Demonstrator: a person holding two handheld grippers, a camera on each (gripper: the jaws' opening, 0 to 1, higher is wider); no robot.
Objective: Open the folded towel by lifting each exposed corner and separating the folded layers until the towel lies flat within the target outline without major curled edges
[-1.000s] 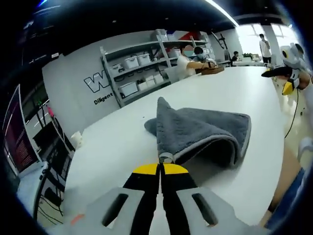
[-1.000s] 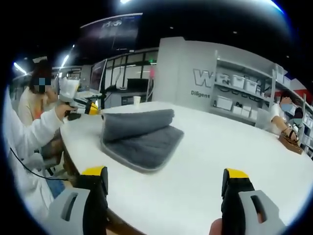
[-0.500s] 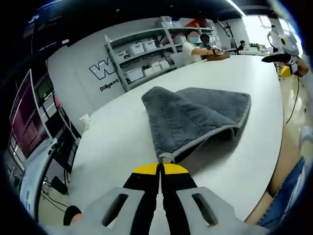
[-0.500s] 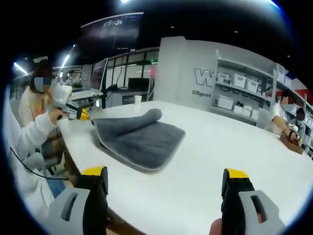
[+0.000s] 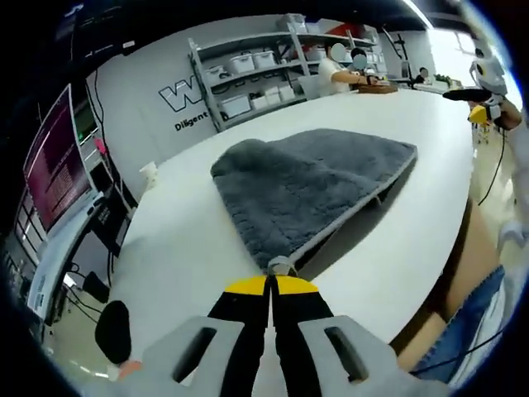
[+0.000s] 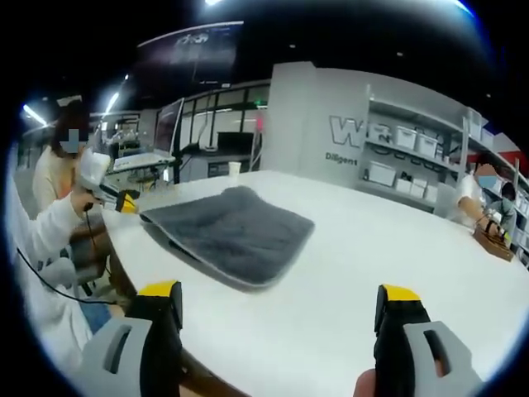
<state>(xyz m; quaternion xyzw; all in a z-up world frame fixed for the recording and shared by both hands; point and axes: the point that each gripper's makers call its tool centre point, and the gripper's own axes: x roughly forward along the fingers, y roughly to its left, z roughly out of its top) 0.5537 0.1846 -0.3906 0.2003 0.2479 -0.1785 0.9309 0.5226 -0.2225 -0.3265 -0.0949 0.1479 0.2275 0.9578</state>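
- The grey fleecy towel with a pale stitched edge point(image 5: 318, 186) lies on the broad white desk point(image 5: 198, 248), spread out near the person's edge of it.
- The left gripper point(image 5: 271, 285) has its yellow-tipped black fingers pressed together on the towel's near corner, which is held a little above the desk so the edge running away from it stands clear, with shadow beneath.
- In the right gripper view the towel point(image 6: 231, 233) looks nearly flat, one layer over another along the near side.
- The right gripper point(image 6: 277, 306) is held well short of the towel, its fingers point(image 6: 162, 310) spread wide with nothing between them.
- Grey shelving with white bins point(image 5: 248, 78) stands against the wall beyond the desk.
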